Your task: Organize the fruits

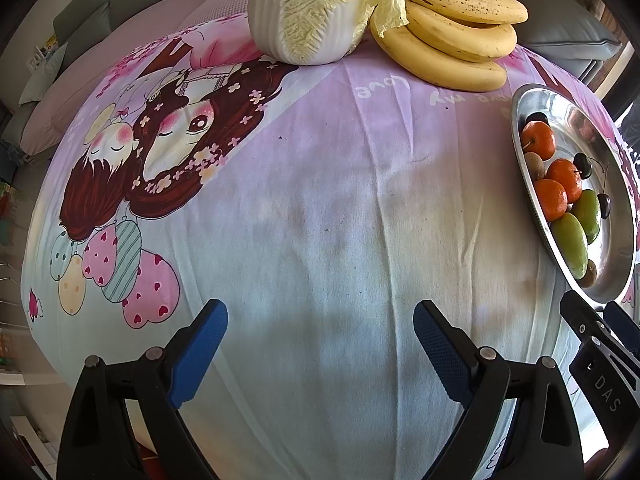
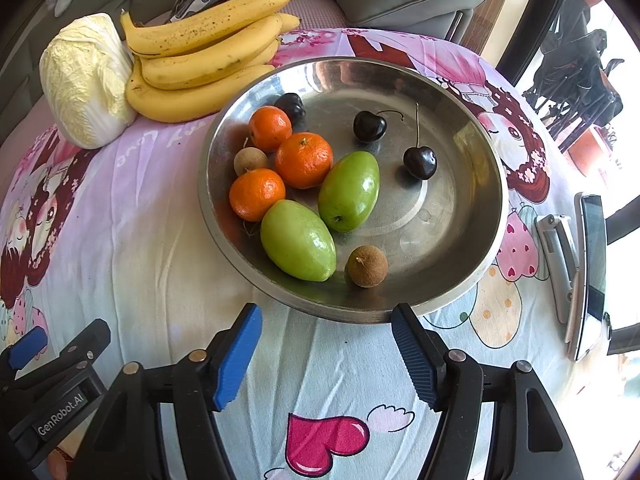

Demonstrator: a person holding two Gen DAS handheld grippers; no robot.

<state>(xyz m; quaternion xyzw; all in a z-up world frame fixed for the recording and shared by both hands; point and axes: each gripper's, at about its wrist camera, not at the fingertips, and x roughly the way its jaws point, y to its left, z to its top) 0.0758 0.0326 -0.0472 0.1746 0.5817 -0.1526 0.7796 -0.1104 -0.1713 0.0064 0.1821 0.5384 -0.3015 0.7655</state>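
A steel bowl (image 2: 472, 128) sits on the cartoon-print tablecloth. It holds three tangerines (image 2: 303, 159), two green oval fruits (image 2: 349, 191), three dark cherries (image 2: 420, 162) and two small brown fruits (image 2: 367, 266). The bowl also shows at the right edge of the left wrist view (image 1: 616, 240). My right gripper (image 2: 326, 316) is open and empty, just short of the bowl's near rim. My left gripper (image 1: 320, 312) is open and empty over bare cloth, left of the bowl.
A bunch of bananas (image 2: 200, 60) and a napa cabbage (image 2: 86, 80) lie at the table's far side; both show in the left wrist view, bananas (image 1: 452, 32), cabbage (image 1: 312, 8). A phone on a stand (image 2: 588, 272) is right of the bowl. Sofa cushions lie behind the table.
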